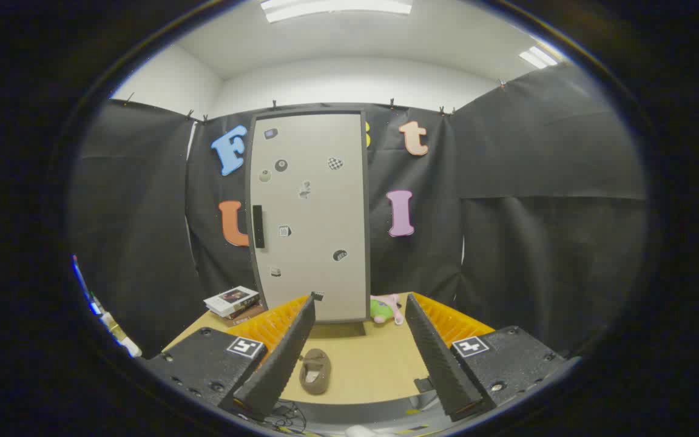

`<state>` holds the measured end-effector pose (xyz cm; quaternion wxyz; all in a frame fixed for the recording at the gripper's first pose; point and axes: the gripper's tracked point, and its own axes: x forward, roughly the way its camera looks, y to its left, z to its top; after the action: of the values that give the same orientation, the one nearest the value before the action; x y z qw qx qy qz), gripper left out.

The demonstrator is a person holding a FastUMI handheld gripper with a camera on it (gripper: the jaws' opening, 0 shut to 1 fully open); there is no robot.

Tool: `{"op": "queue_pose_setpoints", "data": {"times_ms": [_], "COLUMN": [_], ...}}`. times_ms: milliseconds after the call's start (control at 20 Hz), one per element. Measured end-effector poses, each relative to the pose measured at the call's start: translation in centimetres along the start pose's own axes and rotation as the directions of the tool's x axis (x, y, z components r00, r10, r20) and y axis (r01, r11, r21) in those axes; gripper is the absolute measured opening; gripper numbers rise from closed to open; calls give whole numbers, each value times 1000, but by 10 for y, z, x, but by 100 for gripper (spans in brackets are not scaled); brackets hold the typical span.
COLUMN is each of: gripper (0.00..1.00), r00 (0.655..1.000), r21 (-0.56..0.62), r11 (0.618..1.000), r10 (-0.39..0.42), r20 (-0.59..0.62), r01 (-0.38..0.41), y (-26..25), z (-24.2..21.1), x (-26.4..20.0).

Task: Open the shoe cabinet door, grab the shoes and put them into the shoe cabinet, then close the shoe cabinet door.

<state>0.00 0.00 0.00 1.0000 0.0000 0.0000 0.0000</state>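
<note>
My gripper [358, 340] fingers are spread wide, nothing btwn them but air. Shoe [314, 371] lies on table [380, 370] just inside my left finger. Cabinet [310, 215] beyond, door shut, handle [258, 226] on its left edge. Books [232, 301] and plush toy [386, 308] flank its base.

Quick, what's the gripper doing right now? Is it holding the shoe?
Gripper: open, fingers spread wide, holding nothing. The shoe lies on the table between the fingers, untouched. The cabinet door beyond is shut.
</note>
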Motion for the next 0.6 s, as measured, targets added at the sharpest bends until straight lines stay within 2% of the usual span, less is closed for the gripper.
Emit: {"op": "queue_pose_setpoints", "data": {"times_ms": [600], "gripper": [98], "r00": [998], "r21": [-45], "r11": [997], "r10": [59], "r20": [28], "r01": [-57], "y": [37], "z": [14], "x": [-9]}}
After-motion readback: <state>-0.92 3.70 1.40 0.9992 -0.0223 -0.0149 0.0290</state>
